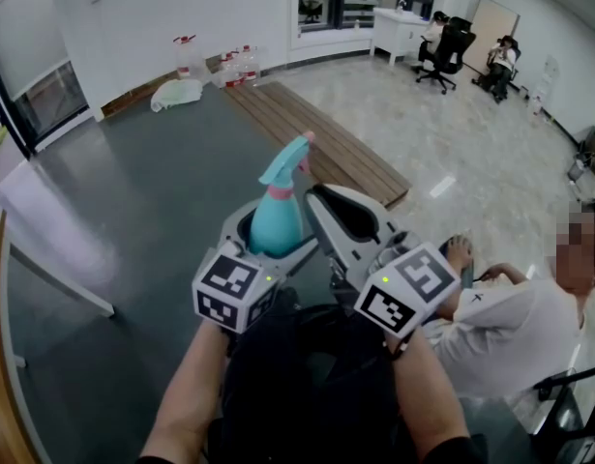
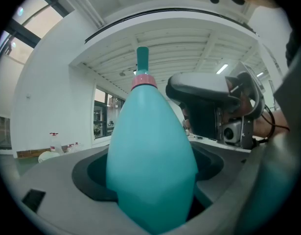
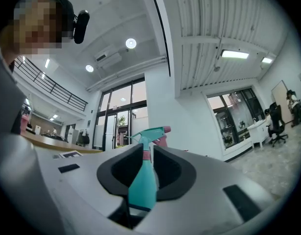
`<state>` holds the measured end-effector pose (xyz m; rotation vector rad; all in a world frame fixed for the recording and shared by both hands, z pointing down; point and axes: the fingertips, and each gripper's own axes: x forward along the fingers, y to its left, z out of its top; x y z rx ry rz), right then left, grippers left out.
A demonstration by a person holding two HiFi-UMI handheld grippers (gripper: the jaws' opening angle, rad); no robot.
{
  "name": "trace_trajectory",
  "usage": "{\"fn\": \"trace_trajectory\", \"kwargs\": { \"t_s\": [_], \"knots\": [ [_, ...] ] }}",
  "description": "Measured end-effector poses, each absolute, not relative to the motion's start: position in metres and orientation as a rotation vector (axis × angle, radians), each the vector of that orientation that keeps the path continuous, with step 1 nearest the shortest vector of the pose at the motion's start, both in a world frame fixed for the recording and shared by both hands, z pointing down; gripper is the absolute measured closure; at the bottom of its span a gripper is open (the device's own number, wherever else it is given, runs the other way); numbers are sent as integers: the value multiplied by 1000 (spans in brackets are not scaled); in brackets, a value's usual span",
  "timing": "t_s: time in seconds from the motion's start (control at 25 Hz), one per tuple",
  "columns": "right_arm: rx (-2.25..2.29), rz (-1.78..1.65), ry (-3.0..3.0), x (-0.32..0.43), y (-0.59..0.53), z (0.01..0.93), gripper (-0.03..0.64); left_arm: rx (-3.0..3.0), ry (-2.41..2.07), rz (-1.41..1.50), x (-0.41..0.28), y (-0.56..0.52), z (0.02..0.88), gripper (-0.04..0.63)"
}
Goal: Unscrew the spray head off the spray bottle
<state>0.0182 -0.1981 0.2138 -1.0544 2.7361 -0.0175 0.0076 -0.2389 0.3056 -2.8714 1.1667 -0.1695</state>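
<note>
The left gripper point(image 1: 274, 247) is clamped on the belly of the teal spray bottle point(image 2: 150, 155), holding it upright in the air. The right gripper point(image 1: 316, 199), jaws narrowly apart, sits just beside the bottle's neck and grips nothing. The spray head point(image 1: 289, 160) stands above both grippers' fingers.

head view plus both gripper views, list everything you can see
spray bottle: 1, teal with pink collar, upright in the left gripper
wooden boards: 1 strip, brown, on the floor beyond the bottle
clear bottles: a few, red caps, by the far wall
white bundle: 1, on the floor near them
office chair: at least 1, black, far right corner
seated people: 2 far right, 1 in white at lower right
left gripper: grey, shut on the bottle's body
right gripper: grey, jaws slightly apart, just right of the bottle
</note>
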Motion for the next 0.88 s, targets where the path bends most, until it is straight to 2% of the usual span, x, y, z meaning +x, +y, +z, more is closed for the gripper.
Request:
{"fn": "trace_trajectory", "kwargs": {
  "t_s": [0.08, 0.24, 0.64, 0.88],
  "knots": [
    [-991, -32, 2753, 11, -194, 212, 518, -2835, 1172, -163, 7, -239, 305, 156],
    [-933, -91, 2785, 0, -191, 216, 460, -2745, 1200, -170, 5, -239, 303, 156],
    [-926, -158, 2785, -3, -196, 223, 456, -2646, 1215, -234, 11, -233, 308, 156],
    [-910, -102, 2812, 0, -190, 224, 485, -2633, 1186, -254, 13, -227, 310, 158]
  ]
}}
